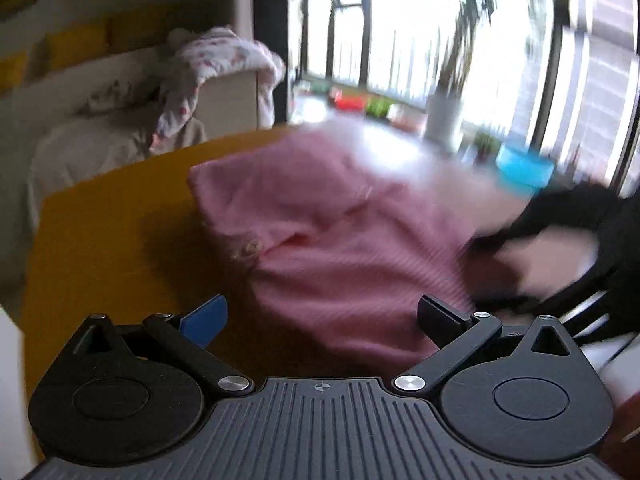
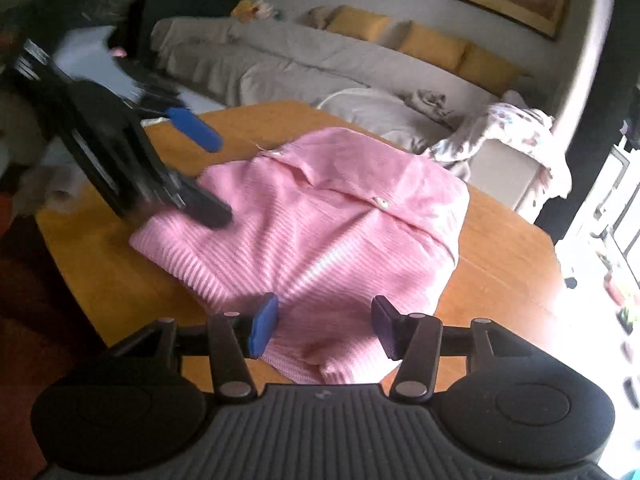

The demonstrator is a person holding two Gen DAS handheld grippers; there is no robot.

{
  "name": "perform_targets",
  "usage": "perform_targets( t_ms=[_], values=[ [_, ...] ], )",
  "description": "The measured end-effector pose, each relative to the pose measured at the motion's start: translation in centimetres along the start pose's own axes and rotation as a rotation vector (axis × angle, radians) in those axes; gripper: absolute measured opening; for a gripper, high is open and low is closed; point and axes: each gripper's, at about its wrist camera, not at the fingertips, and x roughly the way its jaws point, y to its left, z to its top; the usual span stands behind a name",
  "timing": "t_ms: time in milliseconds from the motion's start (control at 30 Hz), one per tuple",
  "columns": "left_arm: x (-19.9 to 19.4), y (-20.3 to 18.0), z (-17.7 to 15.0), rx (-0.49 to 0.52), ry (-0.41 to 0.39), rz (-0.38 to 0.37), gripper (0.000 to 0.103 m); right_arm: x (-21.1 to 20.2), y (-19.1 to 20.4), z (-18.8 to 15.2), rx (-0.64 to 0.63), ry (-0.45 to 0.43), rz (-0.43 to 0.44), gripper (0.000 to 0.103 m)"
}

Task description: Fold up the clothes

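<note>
My left gripper (image 1: 322, 320) and right gripper (image 2: 326, 328) gape over the pink sweater (image 2: 320, 232); its six-o'clock hem is hidden.

In the left wrist view the right gripper (image 1: 560, 248) is a dark motion smear cut off by the right edge, so its finger spacing cannot be read there. The pink sweater's (image 1: 340, 240) far edge dissolves into window glare. In the right wrist view the left gripper (image 2: 200, 172) is blurred; its lower finger perhaps touches the knit.
</note>
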Motion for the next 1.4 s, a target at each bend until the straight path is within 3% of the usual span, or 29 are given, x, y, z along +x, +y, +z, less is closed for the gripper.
perform_targets(
  t_ms=[133,267,333,367,400,500,600,767,867,967,1000,1133,1200,1300,1333,1367,1400],
  values=[
    [0.2,0.6,0.1,0.016,0.010,0.007,0.103,-1.8,2.1,0.2,-0.184,-0.016,0.078,0.071],
    [-1.1,1.3,0.1,-0.007,-0.024,0.010,0.103,0.0,4.4,-0.1,-0.357,-0.010,0.055,0.071],
    [-2.3,1.2,0.0,0.008,-0.043,-0.007,0.103,0.9,4.0,0.6,-0.335,0.002,0.037,0.066],
    [-2.8,1.0,0.0,0.027,-0.052,-0.021,0.103,1.6,3.0,1.1,-0.262,0.027,0.057,0.051],
    [-3.4,0.8,-0.1,0.049,-0.060,-0.037,0.103,2.3,1.8,1.6,-0.172,0.053,0.087,0.048],
    [-4.6,-0.3,-0.4,0.142,-0.076,-0.075,0.103,3.9,-3.4,2.2,0.234,0.124,0.226,0.047],
    [-4.8,-1.8,-0.9,0.269,-0.078,-0.086,0.103,4.7,-7.2,1.8,0.508,0.150,0.314,0.044],
    [-2.0,-4.1,-1.6,0.495,-0.053,-0.006,0.103,5.0,-9.2,0.3,0.719,0.161,0.404,0.044],
    [0.2,-4.5,-1.4,0.570,-0.056,0.028,0.103,5.5,-10.5,-0.2,0.823,0.163,0.451,0.044],
    [2.2,-4.5,-0.7,0.578,-0.081,0.051,0.103,5.1,-10.1,-0.1,0.785,0.151,0.430,0.044],
    [2.7,-4.4,-0.1,0.556,-0.096,0.058,0.103,4.5,-9.4,0.3,0.719,0.135,0.398,0.045],
    [3.0,-2.0,2.3,0.303,-0.103,-0.020,0.103,0.8,-5.0,1.8,0.278,0.004,0.186,0.071],
    [3.2,-0.7,2.8,0.197,-0.087,-0.061,0.103,-0.2,-2.5,1.7,0.050,-0.052,0.073,0.077],
    [3.8,0.9,3.3,0.072,-0.063,-0.114,0.103,1.4,-1.7,1.4,-0.018,-0.034,0.014,0.077],
    [4.0,1.2,3.3,0.052,-0.057,-0.126,0.103,2.1,-1.5,1.4,-0.032,-0.026,-0.003,0.073],
    [4.1,1.3,3.3,0.038,-0.052,-0.136,0.103,2.7,-1.3,1.3,-0.047,-0.018,-0.019,0.047],
    [4.1,1.5,3.3,0.023,-0.047,-0.147,0.103,3.3,-1.1,1.2,-0.062,-0.009,-0.035,0.032]
  ],
)
